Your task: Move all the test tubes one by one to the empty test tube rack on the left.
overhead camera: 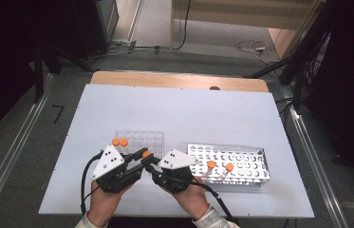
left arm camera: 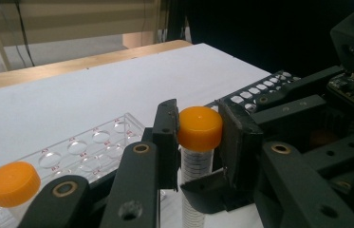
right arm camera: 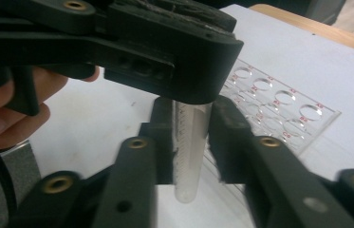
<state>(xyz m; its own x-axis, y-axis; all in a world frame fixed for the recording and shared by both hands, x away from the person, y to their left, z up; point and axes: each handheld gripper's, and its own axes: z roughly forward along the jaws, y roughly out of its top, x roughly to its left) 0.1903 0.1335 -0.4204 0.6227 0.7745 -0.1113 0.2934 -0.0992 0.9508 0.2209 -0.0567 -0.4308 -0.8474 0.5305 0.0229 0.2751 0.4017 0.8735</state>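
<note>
Left gripper view puts the clear plastic tube with an orange screw cap (left arm camera: 199, 137) right between that gripper's two black jaws, which press against the sides of the cap and clamp it. The tube stands upright, its printed scale running down the wall below the cap. In the right gripper view, the same tube's clear body (right arm camera: 190, 142) sits between the right gripper's jaws, which close on it lower down, its rounded bottom hanging free just above the white table top (right arm camera: 103, 118). From the high view, the left gripper (overhead camera: 139, 159) and the right gripper (overhead camera: 152, 166) meet tip to tip over the front middle of the table, each held in a hand, with the orange cap (overhead camera: 146, 154) showing between them.

Just behind the left gripper lies a clear plastic rack with round holes (overhead camera: 141, 138), and two more orange-capped tubes (overhead camera: 120, 142) stand at its near left corner. To the right sits a white perforated metal rack (overhead camera: 241, 161) holding two orange-capped tubes (overhead camera: 219, 167); how deep they sit is hard to tell from this height. A wooden edge (overhead camera: 179, 80) runs along the far side of the table.
</note>
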